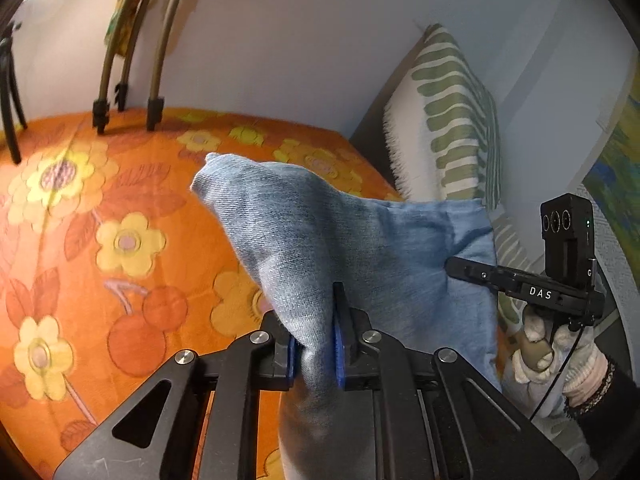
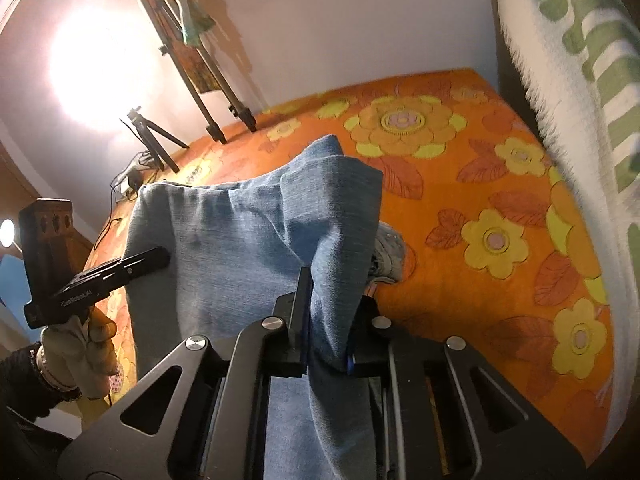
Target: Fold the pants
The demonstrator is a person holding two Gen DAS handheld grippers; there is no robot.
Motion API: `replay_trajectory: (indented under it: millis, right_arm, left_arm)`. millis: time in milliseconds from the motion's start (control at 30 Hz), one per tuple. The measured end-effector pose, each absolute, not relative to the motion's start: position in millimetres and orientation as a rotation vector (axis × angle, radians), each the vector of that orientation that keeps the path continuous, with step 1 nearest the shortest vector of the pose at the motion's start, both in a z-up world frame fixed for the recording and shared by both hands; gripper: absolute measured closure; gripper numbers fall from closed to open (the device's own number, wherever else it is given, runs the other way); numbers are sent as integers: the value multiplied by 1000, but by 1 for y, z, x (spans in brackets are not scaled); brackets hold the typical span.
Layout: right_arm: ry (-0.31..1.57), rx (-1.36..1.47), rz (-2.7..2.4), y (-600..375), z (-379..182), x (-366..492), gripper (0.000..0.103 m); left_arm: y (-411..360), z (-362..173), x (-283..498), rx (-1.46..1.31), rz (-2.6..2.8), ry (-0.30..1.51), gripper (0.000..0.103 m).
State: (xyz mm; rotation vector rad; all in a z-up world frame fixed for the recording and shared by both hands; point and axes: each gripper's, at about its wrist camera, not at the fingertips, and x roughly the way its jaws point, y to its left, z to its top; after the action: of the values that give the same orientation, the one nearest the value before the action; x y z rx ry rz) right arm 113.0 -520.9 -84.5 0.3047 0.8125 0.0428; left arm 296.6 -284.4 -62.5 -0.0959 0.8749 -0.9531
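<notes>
Home bedroom turned into recording spot. Bed covered by orange bedspread [image 2: 460, 208] printed with yellow flowers, filling centre of both views. Green-and-white fringed pillow [image 1: 448, 120] propped at right of frame against dark headboard. Plain white wall behind. Tripod legs [image 1: 128, 92] planted on bedspread at upper left; second small tripod [image 2: 154, 142] and bright lamp glare [image 2: 100, 68] seen at left. Colourful painting [image 1: 618, 168] glimpsed at right edge.
</notes>
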Motion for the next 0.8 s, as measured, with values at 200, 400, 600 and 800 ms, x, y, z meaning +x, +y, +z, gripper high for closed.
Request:
replay_trajectory:
  millis: [200, 400, 600, 800]
  right_arm:
    - [745, 266, 18, -522, -54, 116, 92]
    - [688, 240, -20, -532, -28, 145, 93]
    - [643, 198, -51, -543, -5, 193, 93]
    - [644, 166, -89, -556, -7, 258, 93]
  left_arm:
    - [-293, -37, 306, -82, -969, 810, 92]
    - [-310, -21, 334, -63, -972, 757, 92]
    - [-332, -12, 378, -49, -947, 696, 92]
    - [-353, -20, 429, -36, -894, 684, 92]
